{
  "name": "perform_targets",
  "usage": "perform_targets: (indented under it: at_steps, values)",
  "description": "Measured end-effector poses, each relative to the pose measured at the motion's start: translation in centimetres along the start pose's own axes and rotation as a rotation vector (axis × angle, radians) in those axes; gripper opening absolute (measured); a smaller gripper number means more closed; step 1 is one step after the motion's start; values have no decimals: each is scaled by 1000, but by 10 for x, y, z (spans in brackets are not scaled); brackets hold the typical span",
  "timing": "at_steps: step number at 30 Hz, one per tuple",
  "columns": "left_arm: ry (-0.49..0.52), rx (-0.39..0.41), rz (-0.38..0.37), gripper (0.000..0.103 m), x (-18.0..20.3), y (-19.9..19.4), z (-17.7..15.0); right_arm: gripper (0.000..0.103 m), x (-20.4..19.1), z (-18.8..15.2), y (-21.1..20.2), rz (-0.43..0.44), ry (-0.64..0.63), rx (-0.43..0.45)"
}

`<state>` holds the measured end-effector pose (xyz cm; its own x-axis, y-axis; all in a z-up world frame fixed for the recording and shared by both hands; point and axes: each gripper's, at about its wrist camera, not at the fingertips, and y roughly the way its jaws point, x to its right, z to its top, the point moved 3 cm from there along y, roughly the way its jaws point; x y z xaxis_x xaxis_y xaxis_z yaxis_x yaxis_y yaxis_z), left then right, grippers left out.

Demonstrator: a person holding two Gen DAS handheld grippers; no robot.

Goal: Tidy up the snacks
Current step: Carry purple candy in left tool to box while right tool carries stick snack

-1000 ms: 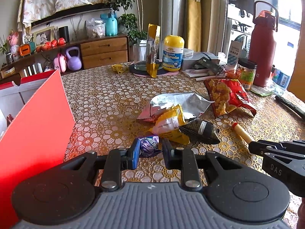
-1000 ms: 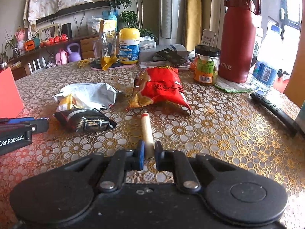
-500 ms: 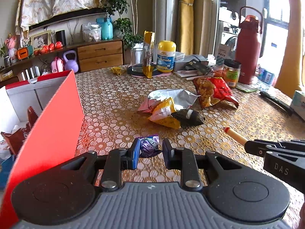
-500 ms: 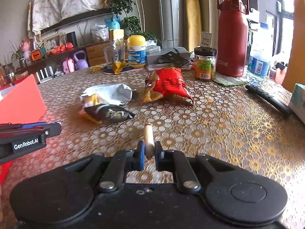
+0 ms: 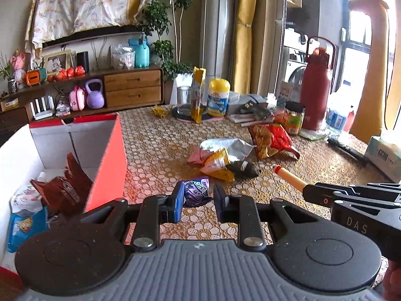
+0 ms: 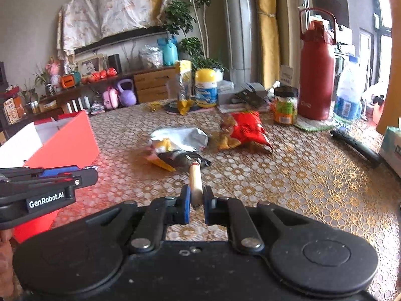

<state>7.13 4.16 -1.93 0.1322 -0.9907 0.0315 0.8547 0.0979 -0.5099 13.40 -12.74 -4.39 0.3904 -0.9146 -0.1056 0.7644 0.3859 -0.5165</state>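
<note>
My left jaws (image 5: 197, 202) clamp a purple candy packet (image 5: 195, 191); my right jaws (image 6: 195, 204) pinch a sausage stick (image 6: 195, 181). Both are lifted above the tabletop (image 5: 163, 140), mid-carry. Next, I judge, swing left over the red box (image 5: 110, 160) and release.

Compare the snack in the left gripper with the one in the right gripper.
The purple packet is a short, crinkled pouch; the sausage stick is a slim, smooth tan tube with a red tip. The left gripper grips the packet across its width; the right gripper pinches the stick's near end. Both are held above the table.
</note>
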Motion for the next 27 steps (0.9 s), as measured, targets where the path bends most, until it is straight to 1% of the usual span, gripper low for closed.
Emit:
perform_targets:
  at_steps: [8,13,19,27]
  values:
    - [-22,53,26,24,-17,-22,11,9,-22,10,-17,51,-17,39]
    - [-49,81,51,24,-35,-34,17,9,-41,22,-28,89,-39,76]
    - [-77,110,95,24,-59,-46,23,9,-67,33,-34,141,-76,108]
    - [-111,119,173,24,-98,-57,26,9,-106,45,-31,221,-135,120]
